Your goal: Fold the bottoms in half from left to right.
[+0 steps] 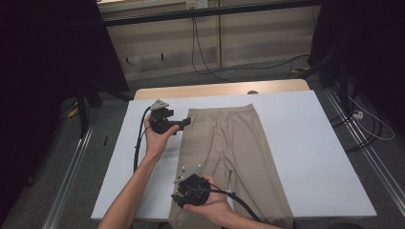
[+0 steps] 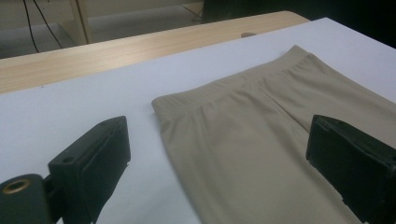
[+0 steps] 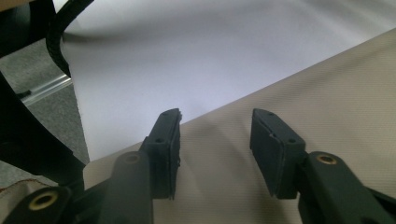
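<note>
A pair of beige trousers (image 1: 229,143) lies flat on the white table (image 1: 305,143), waistband at the far end and legs running toward me. My left gripper (image 1: 185,122) hovers at the waistband's left corner. In the left gripper view its jaws stand wide open (image 2: 217,135) on either side of the trousers' (image 2: 261,140) left edge, not touching it. My right gripper (image 1: 177,195) sits low over the near left leg and points left. Its jaws (image 3: 215,116) are partly open just above the cloth (image 3: 327,93) at the leg's outer edge, with nothing pinched.
A wooden strip (image 1: 219,89) borders the table's far edge. White tabletop (image 1: 129,162) lies left of the trousers, with a wider stretch on the right. Cables (image 1: 200,52) and dark stands (image 1: 83,105) are on the floor beyond and to the sides.
</note>
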The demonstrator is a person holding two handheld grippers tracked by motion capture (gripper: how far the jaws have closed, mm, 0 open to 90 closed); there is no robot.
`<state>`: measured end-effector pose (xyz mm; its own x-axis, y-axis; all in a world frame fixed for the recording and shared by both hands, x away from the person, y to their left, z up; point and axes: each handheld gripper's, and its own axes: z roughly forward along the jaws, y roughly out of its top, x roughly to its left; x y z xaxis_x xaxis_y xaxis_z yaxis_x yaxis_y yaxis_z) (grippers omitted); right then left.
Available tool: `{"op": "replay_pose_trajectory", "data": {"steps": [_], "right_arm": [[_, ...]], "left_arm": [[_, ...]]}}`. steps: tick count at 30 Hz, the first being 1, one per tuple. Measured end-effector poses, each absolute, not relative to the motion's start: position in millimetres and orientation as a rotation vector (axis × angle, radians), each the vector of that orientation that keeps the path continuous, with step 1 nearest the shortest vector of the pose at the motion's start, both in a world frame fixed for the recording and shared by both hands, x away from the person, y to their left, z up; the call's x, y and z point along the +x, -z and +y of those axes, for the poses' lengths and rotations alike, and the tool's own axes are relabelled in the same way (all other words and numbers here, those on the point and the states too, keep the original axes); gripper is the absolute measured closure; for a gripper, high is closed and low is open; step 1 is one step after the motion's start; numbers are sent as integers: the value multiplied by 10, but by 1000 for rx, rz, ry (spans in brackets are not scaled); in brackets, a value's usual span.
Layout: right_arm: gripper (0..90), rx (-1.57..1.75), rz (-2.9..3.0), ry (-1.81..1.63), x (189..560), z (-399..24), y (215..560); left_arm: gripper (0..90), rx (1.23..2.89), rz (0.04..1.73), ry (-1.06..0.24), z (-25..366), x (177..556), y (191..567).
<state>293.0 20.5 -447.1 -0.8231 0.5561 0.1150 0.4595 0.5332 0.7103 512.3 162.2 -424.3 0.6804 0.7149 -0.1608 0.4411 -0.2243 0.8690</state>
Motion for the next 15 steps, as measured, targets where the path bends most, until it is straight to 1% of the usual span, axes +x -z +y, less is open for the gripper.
{"op": "replay_pose_trajectory", "data": {"steps": [5,9,10,11,12,13,14,15], "right_arm": [[568,893,2643,-1153,2900,278,4484],[568,895,2647,-1120,2870,365,4460],[531,891,2655,-1104,2855,405,4494],[531,891,2655,-1104,2855,405,4494],[424,879,2643,-1105,2814,436,4509],[424,879,2643,-1105,2814,436,4509],[395,893,2623,-1096,2758,482,4528],[395,893,2623,-1096,2758,482,4528]], "left_arm": [[70,1866,910,-346,1640,5123,4231],[72,1861,917,-350,1646,5118,4230],[75,1864,915,-352,1647,5117,4235],[77,1864,915,-352,1647,5117,4235],[78,1869,915,-361,1638,5116,4240],[80,1869,915,-361,1638,5116,4240],[84,1878,912,-374,1626,5116,4249],[88,1878,912,-374,1626,5116,4249]]}}
